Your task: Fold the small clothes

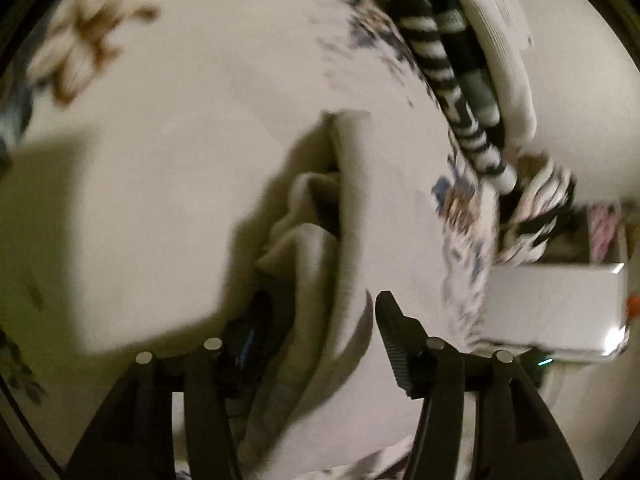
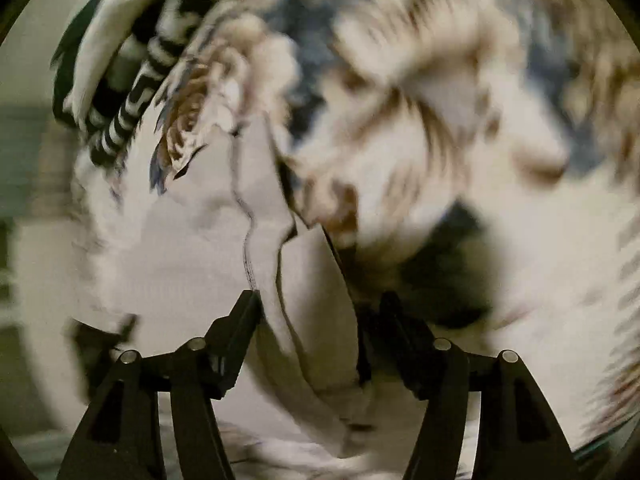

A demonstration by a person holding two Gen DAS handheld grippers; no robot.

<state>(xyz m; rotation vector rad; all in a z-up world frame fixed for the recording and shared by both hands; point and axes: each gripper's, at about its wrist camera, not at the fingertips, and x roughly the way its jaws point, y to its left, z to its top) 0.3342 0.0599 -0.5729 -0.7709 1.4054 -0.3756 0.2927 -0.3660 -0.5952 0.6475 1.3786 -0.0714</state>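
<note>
Left wrist: soft, rumpled beige cloth (image 1: pixel 320 280) between ridged black fingers (image 1: pixel 394 340).

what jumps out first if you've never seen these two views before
In both wrist views a pale grey garment fills the centre, bunched between the fingers of the left gripper and the right gripper. It sits over a floral bedsheet. A black-and-white striped cloth lies at the left view's upper right, a white box below it.
</note>
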